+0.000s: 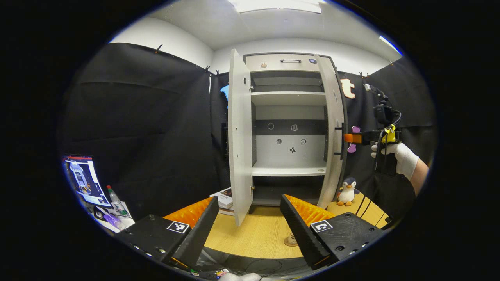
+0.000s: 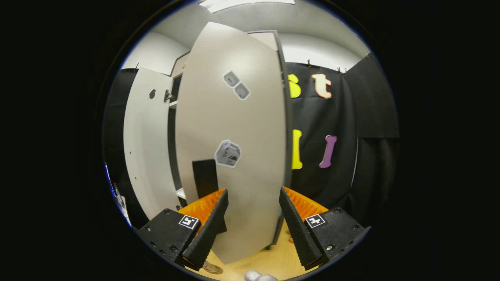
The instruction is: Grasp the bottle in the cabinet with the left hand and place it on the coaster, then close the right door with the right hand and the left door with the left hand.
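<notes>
Wooden tabletop (image 1: 254, 234) carried the cabinet (image 1: 289, 128), both doors open and shelves bare; I couldn't find the bottle, only the coaster (image 1: 291, 241) below. I held the left gripper (image 1: 250, 230) back, agape and empty, while the right gripper (image 2: 250, 224), also spread and empty, faced the right door (image 2: 234, 156), probably ready to push.

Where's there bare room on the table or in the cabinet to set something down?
The cabinet's middle shelf lies bare between both open doors. Bare tabletop runs before the left door. Crowded: books left of it, penguin toy right of the right door.

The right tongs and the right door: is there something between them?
No. In the left gripper view, the right tongs reach the right door at its dark handle, nothing between. In the right gripper view, the door stands directly ahead.
</notes>
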